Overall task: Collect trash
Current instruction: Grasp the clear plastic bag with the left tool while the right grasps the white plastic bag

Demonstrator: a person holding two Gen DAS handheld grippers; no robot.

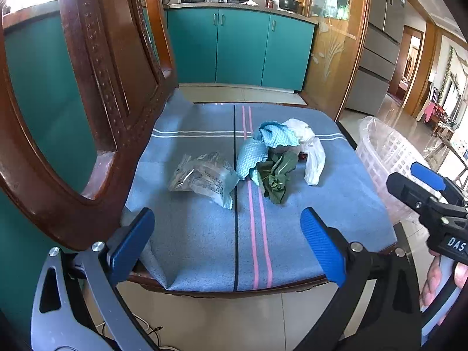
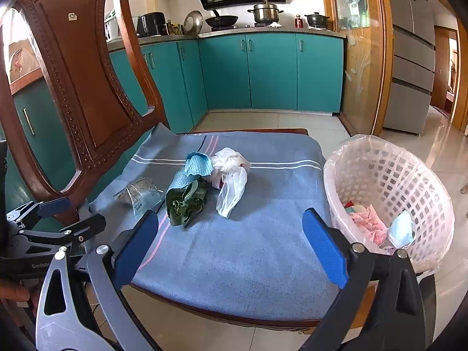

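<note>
Trash lies on the blue cushion of a wooden chair: a clear crumpled wrapper, a light-blue cloth, a wilted green leaf and a white plastic bag. A white lattice bin lined with a bag stands to the right and holds pink and blue scraps. My left gripper is open and empty above the cushion's front edge. My right gripper is open and empty near the front edge too.
The carved chair back rises on the left. Teal kitchen cabinets and a counter with pots stand behind. A wooden glass door and a fridge are at the right. The floor is tiled.
</note>
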